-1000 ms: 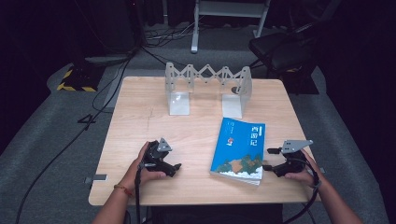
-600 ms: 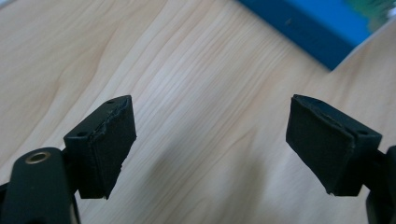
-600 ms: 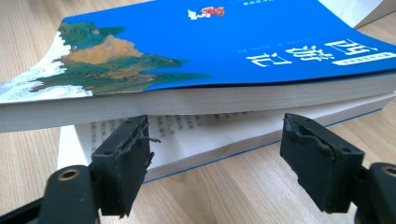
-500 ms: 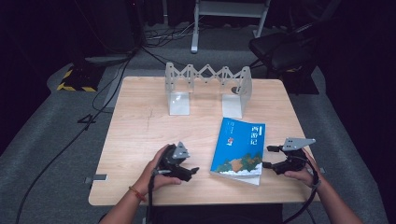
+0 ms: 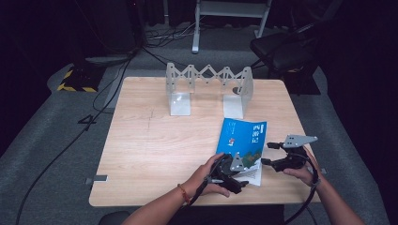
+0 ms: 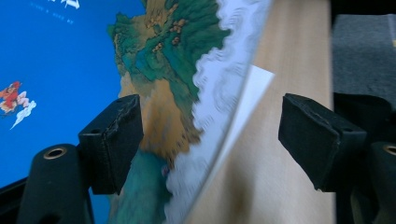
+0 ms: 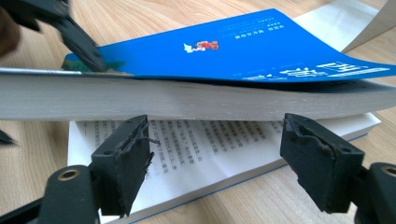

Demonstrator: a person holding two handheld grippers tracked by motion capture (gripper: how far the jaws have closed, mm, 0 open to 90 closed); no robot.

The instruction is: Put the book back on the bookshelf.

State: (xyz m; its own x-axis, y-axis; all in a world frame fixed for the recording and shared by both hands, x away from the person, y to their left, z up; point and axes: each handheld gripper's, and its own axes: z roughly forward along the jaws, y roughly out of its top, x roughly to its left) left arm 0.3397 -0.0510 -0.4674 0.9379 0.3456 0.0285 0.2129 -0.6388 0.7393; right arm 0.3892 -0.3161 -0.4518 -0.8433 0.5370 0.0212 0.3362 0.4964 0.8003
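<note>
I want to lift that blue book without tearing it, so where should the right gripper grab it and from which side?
Judging from the right gripper view, take the blue book by its thick block of pages, coming in level from the open page edge that faces the right gripper. The book lies flat, partly opened, and the thin cover curls up, so avoid pinching that alone.

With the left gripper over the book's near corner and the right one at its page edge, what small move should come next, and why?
Probably close the left gripper, whose jaws have just been narrowing, onto the book: its corner lies between them, untouched. The right gripper waits open at the page edge.
</note>
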